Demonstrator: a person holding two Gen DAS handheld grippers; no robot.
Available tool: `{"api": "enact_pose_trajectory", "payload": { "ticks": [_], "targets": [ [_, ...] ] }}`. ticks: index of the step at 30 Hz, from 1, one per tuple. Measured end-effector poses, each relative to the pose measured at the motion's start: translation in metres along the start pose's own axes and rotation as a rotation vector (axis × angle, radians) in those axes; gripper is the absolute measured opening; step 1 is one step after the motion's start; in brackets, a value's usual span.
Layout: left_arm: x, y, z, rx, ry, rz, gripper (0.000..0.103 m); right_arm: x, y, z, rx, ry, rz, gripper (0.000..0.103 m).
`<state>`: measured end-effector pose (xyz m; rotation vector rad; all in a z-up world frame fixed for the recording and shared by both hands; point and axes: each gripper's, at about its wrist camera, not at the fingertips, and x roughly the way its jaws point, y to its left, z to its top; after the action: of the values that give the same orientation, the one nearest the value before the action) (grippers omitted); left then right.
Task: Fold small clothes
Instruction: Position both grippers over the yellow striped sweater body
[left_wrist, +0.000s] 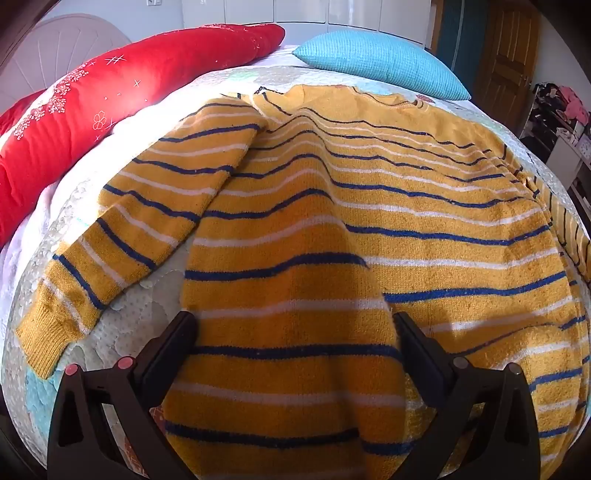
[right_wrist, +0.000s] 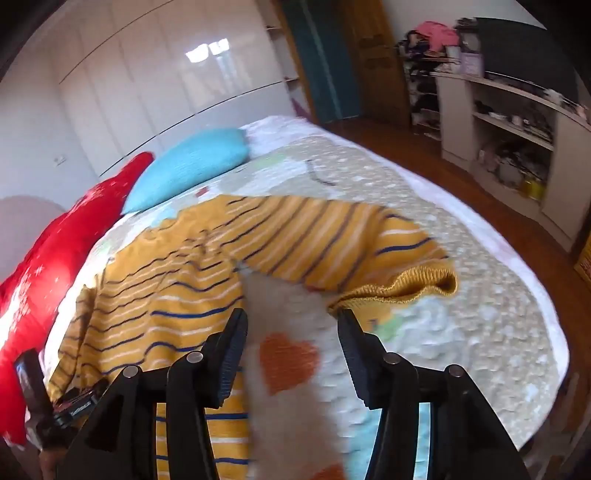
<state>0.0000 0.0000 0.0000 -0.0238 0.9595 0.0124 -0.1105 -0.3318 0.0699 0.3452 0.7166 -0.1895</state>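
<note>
A small mustard-yellow sweater (left_wrist: 369, 206) with blue and white stripes lies spread on the bed quilt (left_wrist: 155, 291). Its left sleeve (left_wrist: 140, 221) angles down to the left. My left gripper (left_wrist: 293, 325) is open, its jaws wide on either side of a raised fold of the sweater's lower body. In the right wrist view the sweater body (right_wrist: 159, 288) lies at the left and its right sleeve (right_wrist: 332, 236) stretches right, ending in a ribbed cuff (right_wrist: 402, 288). My right gripper (right_wrist: 291, 325) is open and empty above the quilt (right_wrist: 461, 332), just below the cuff.
A red pillow (left_wrist: 92, 122) and a teal pillow (left_wrist: 380, 62) lie at the head of the bed. The bed's right edge drops to a wooden floor (right_wrist: 461, 192). Open shelves (right_wrist: 517, 147) with clutter stand at the right. White wardrobes (right_wrist: 147, 85) line the far wall.
</note>
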Motion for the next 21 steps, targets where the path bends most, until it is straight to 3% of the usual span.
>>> {"api": "enact_pose_trajectory", "payload": {
  "ticks": [4, 8, 14, 21],
  "targets": [
    [0.000, 0.001, 0.001, -0.002, -0.002, -0.004, 0.103, 0.021, 0.060, -0.011, -0.117, 0.053, 0.117, 0.055],
    [0.000, -0.001, 0.002, -0.002, -0.002, 0.000, 0.103, 0.055, 0.100, -0.022, -0.195, 0.102, 0.160, 0.055],
    [0.000, -0.001, 0.002, -0.001, -0.002, -0.001, 0.103, 0.102, 0.114, -0.045, -0.243, 0.153, 0.113, 0.057],
    [-0.006, -0.004, 0.005, -0.002, -0.002, 0.007, 0.103, 0.107, 0.120, -0.052, -0.301, 0.122, 0.117, 0.074]
  ]
}}
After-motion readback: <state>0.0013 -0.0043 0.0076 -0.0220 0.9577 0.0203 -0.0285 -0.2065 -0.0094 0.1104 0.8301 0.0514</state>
